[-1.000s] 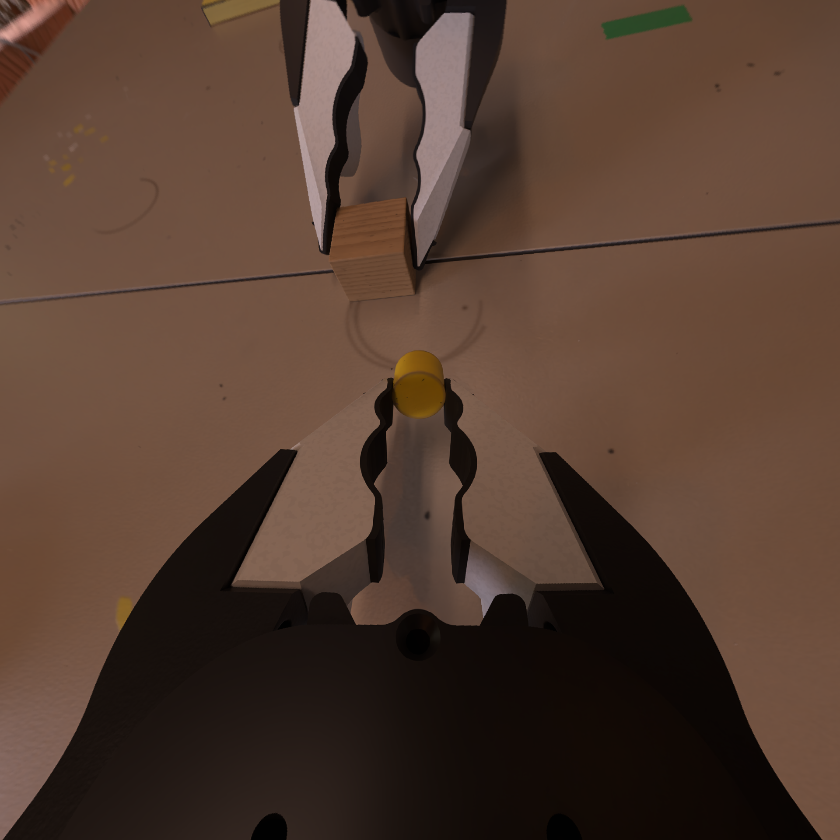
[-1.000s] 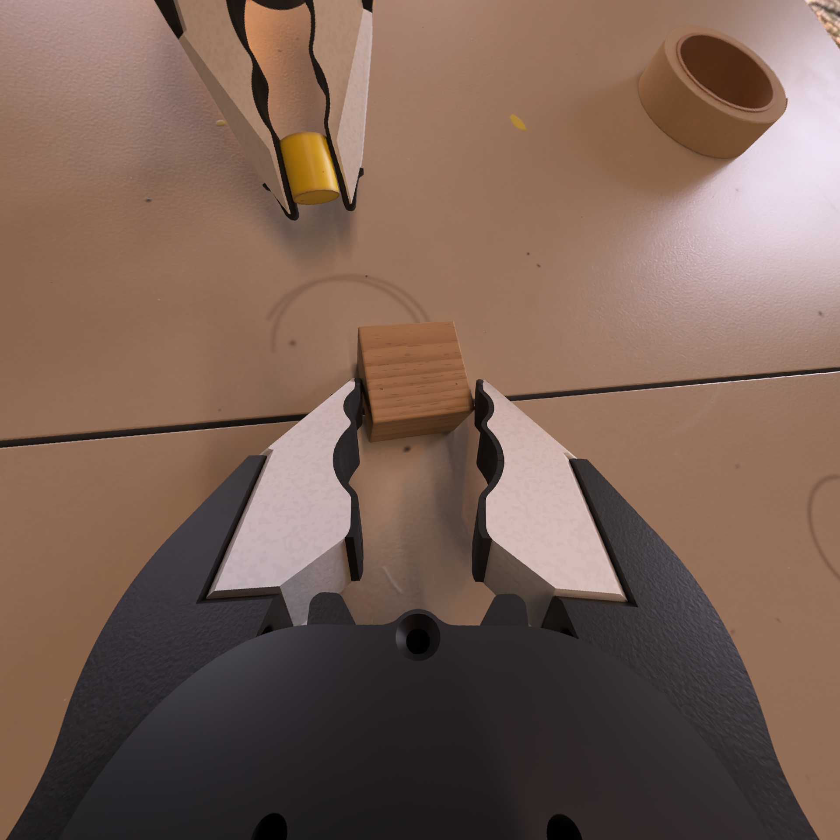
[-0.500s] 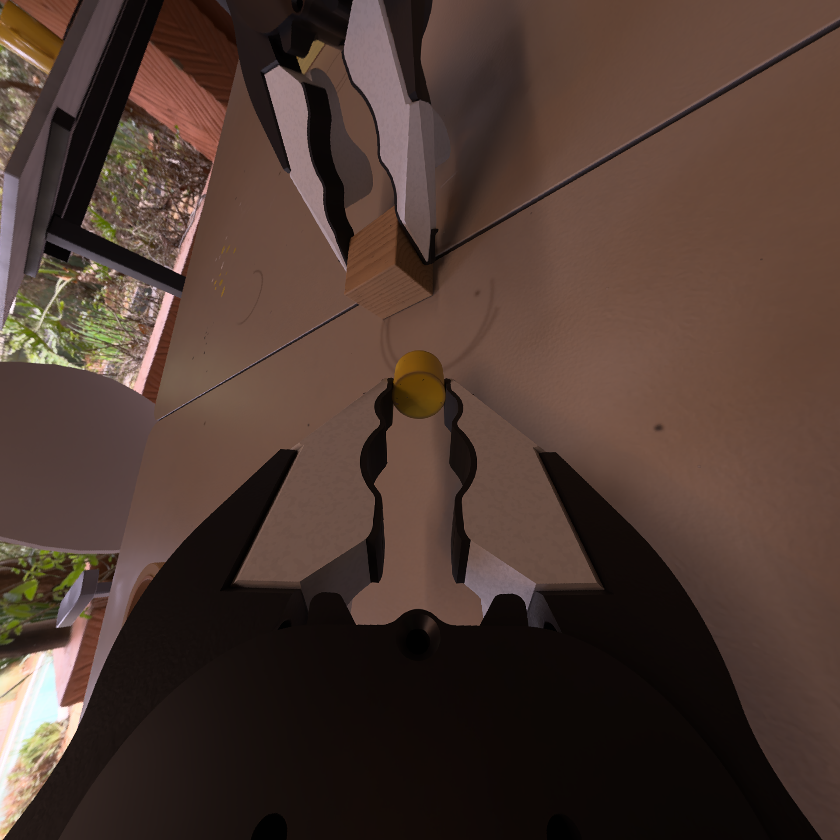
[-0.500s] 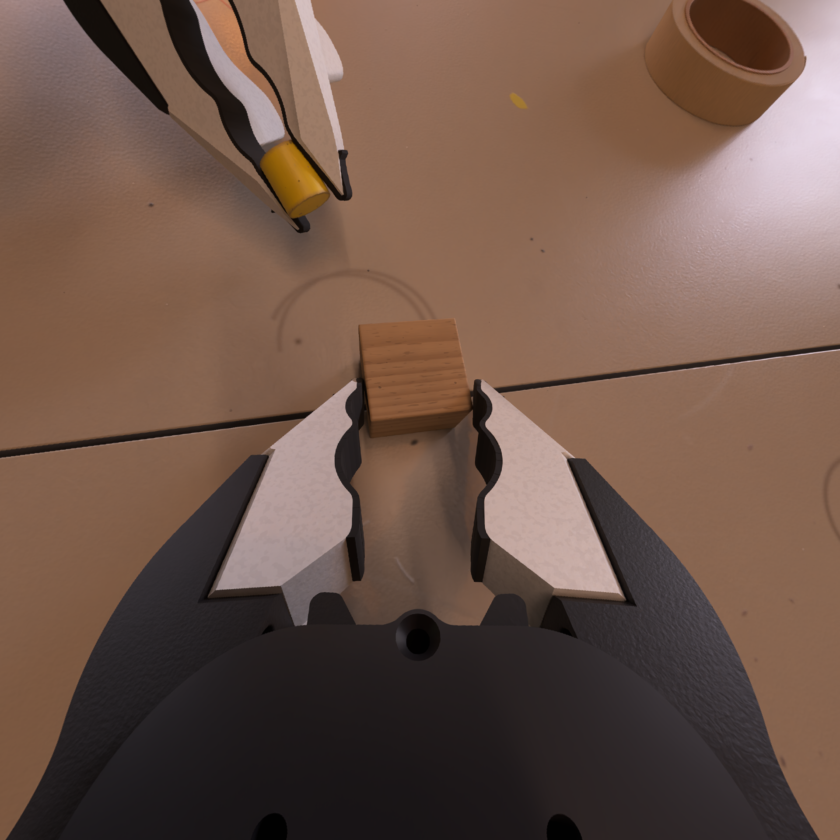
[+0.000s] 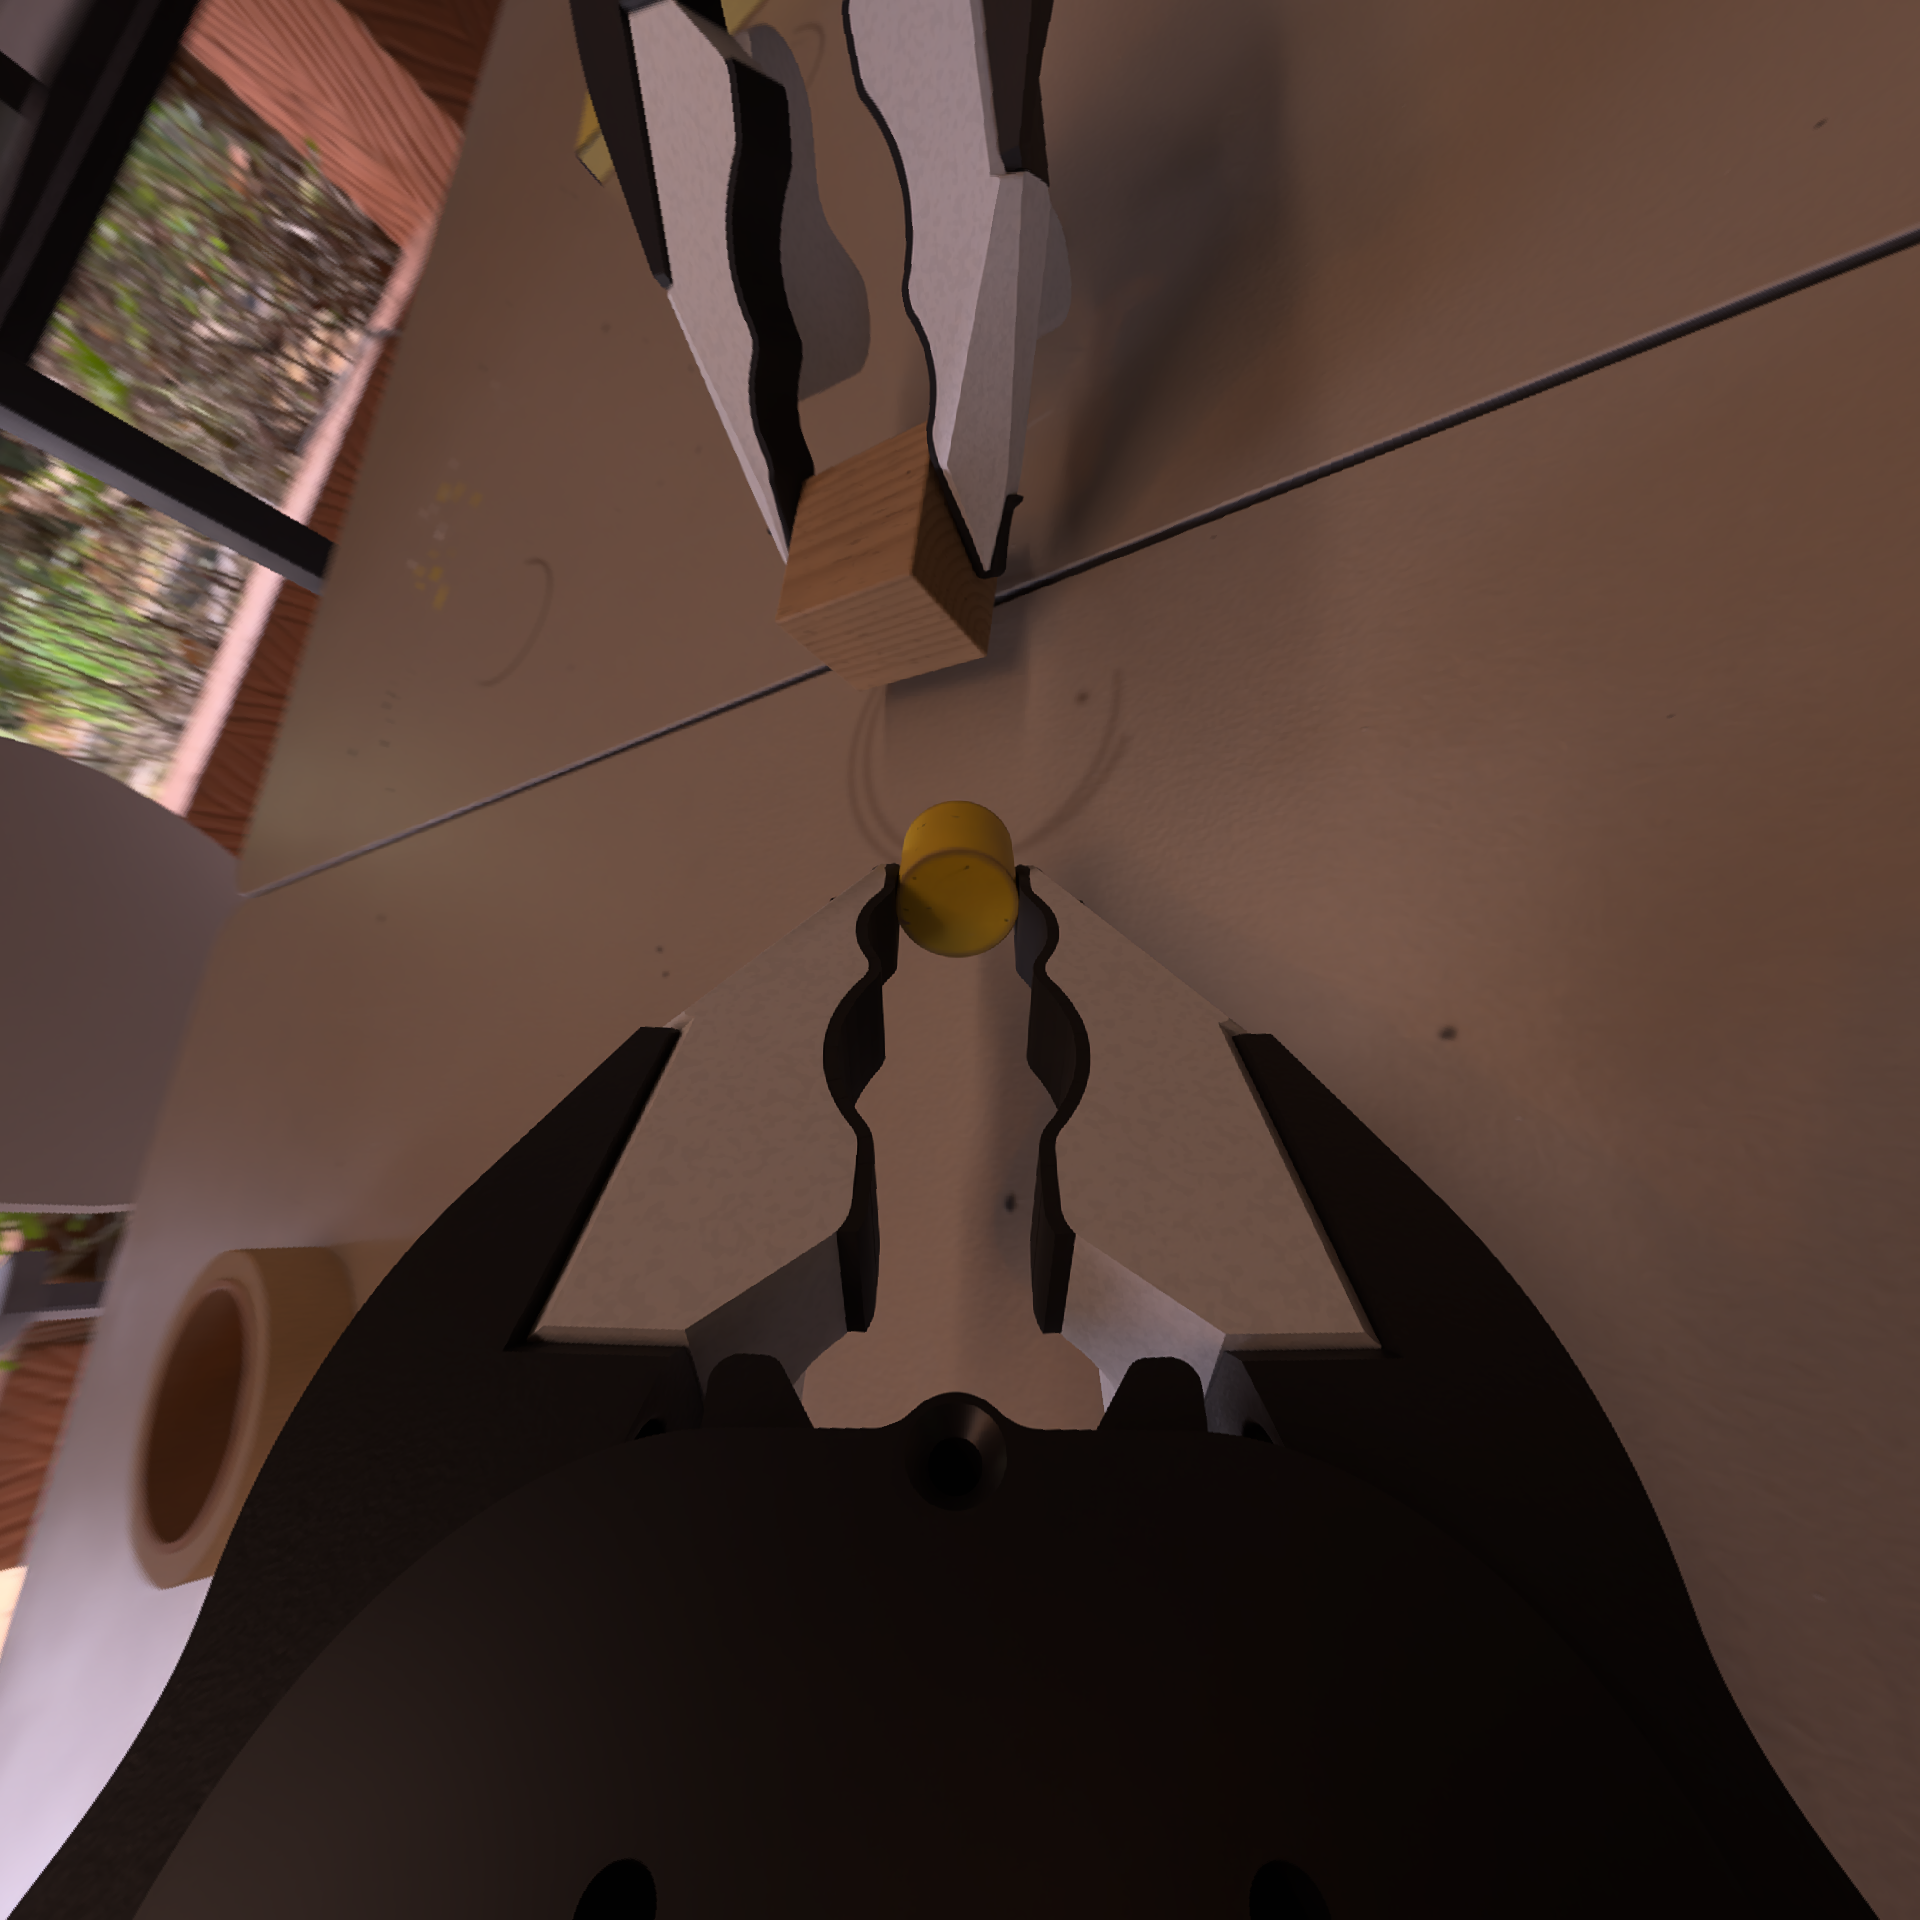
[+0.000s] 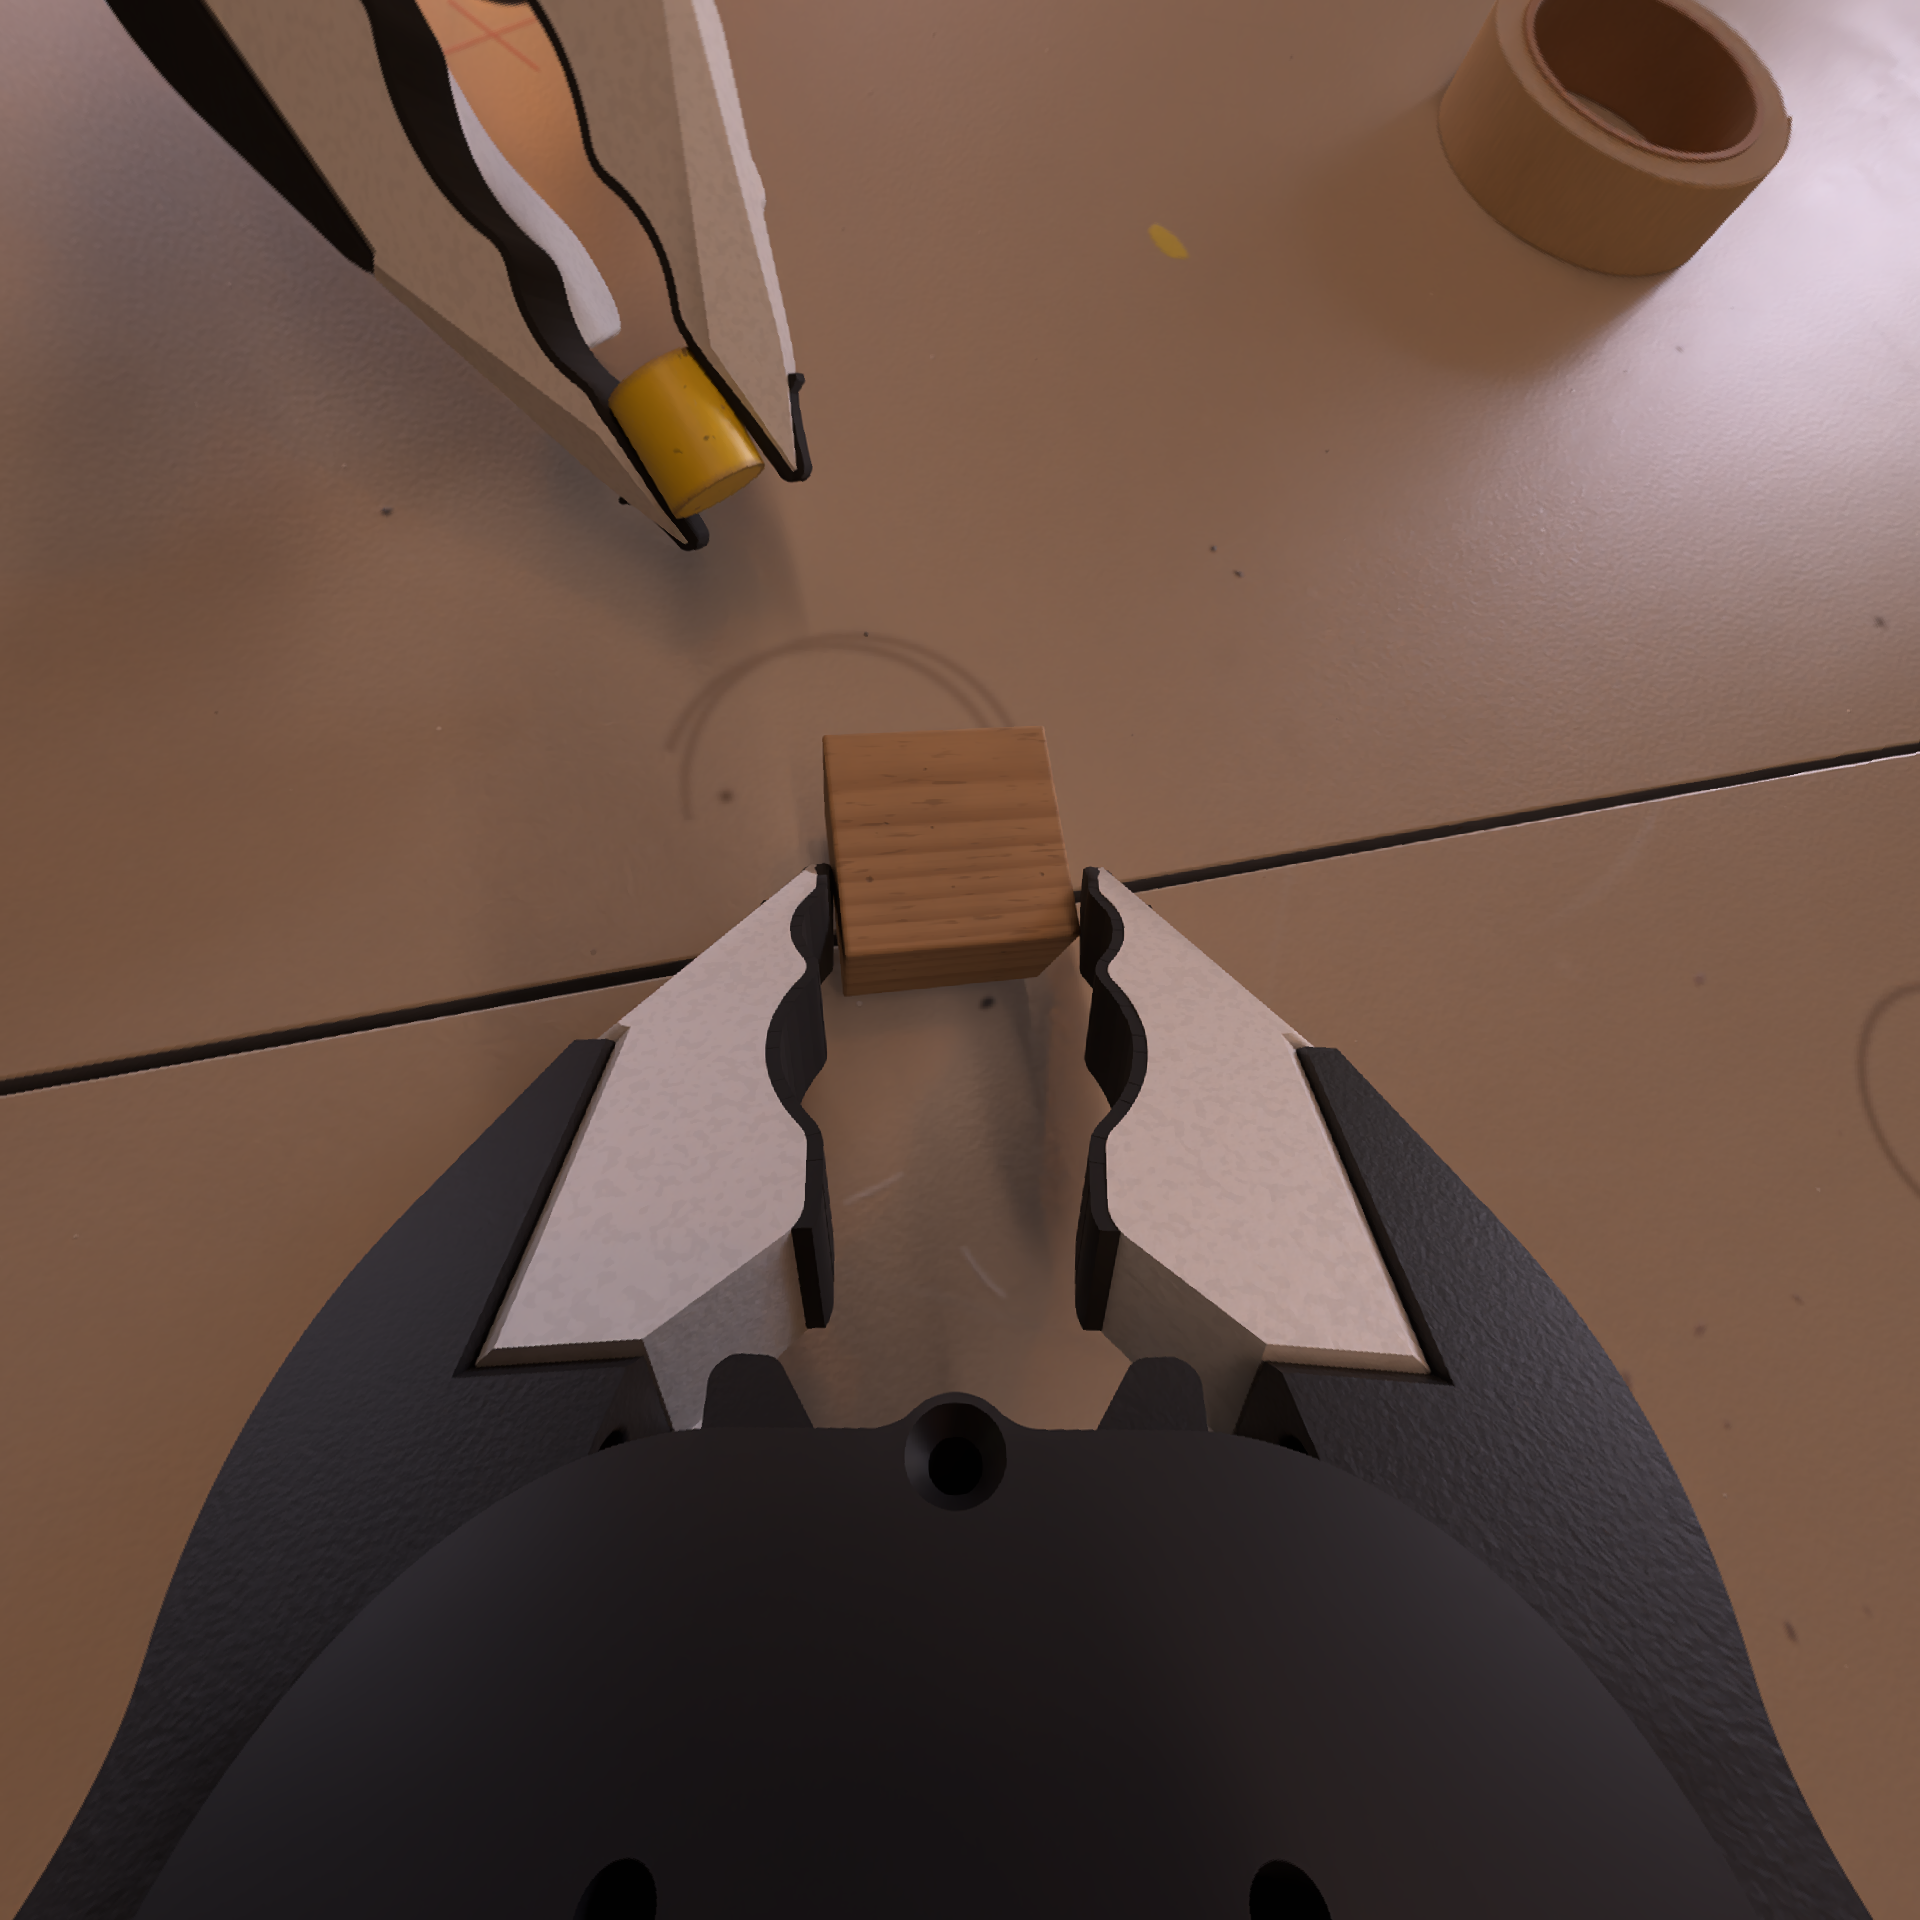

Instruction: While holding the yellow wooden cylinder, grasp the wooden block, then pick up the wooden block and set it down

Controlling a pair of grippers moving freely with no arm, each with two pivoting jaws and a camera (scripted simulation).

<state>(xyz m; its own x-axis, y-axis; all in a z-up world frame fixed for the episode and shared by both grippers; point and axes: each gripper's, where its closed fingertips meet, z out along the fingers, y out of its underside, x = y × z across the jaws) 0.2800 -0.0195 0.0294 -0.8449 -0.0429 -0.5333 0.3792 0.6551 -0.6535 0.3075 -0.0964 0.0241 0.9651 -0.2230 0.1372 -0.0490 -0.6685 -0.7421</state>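
Note:
My left gripper [image 5: 956, 883] is shut on the yellow wooden cylinder [image 5: 956, 894], which sticks out past the fingertips, above the brown table. My right gripper [image 6: 956, 883] is shut on the wooden block [image 6: 940, 852], with both fingertips pressed on its sides over the table's seam line. I cannot tell whether the block touches the table. In the left wrist view the right gripper [image 5: 883, 556] and block [image 5: 883, 592] lie just ahead. In the right wrist view the left gripper [image 6: 743, 499], tilted, holds the cylinder [image 6: 686, 442] at the upper left.
A roll of tan tape [image 6: 1610, 125] lies at the far right of the right wrist view and shows at the lower left of the left wrist view [image 5: 197, 1403]. A white rounded object [image 5: 83, 987] and the table's edge [image 5: 343, 343] are at the left.
The left gripper has rolled and tilted with the cylinder, so its view is turned and shows the table edge and tape. The right fingers have closed slightly onto the block.

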